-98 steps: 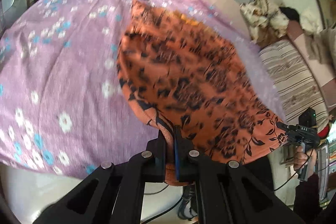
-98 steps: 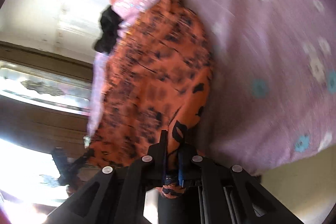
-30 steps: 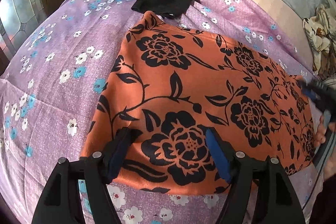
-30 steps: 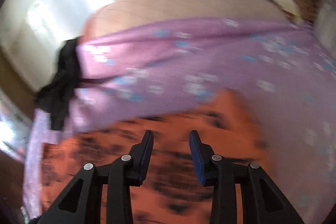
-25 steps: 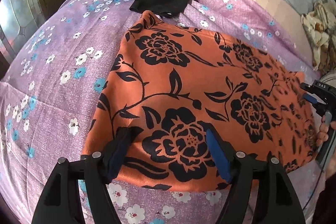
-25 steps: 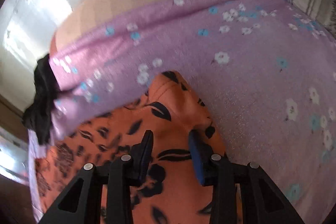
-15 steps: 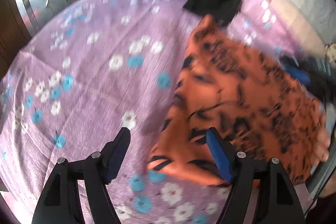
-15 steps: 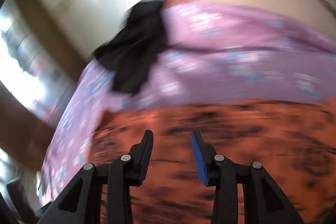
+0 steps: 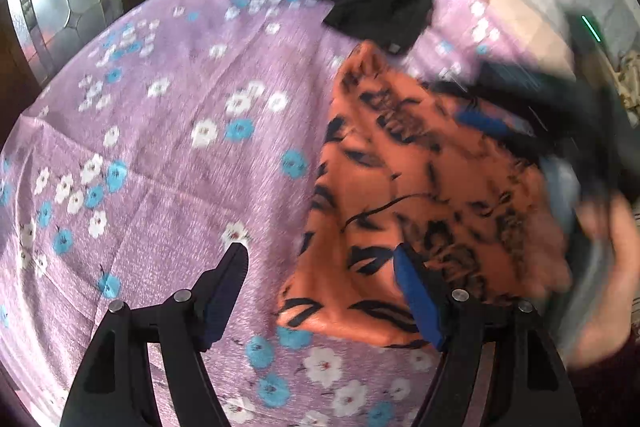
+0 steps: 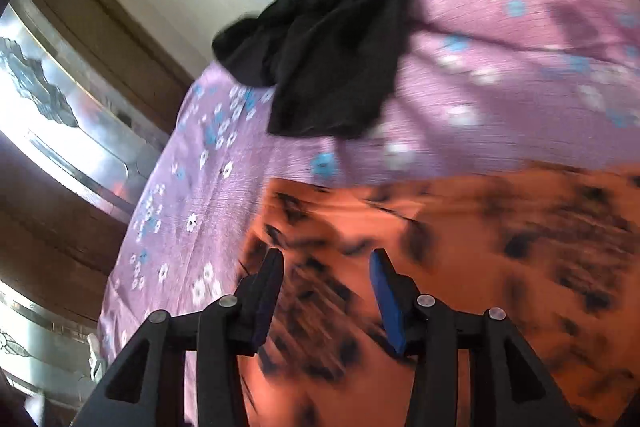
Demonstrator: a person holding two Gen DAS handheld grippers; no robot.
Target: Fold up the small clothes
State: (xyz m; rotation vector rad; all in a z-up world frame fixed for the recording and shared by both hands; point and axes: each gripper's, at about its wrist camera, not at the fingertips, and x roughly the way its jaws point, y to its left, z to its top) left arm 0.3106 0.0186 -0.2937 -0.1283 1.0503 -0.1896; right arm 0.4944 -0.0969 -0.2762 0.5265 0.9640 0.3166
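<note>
Both grippers hang open over the orange flowered cloth on the bed

The left gripper has its jaws wide apart with nothing in them; its right finger is over the near edge of the orange cloth and its left finger is over the purple bedsheet. The right gripper has just been opening its jaws, about halfway apart now, above the cloth with nothing held between them. The orange cloth lies spread flat on the sheet. A crumpled black garment sits past the cloth's far edge. In the left view, the other gripper and a hand are blurry at the cloth's right side
</note>
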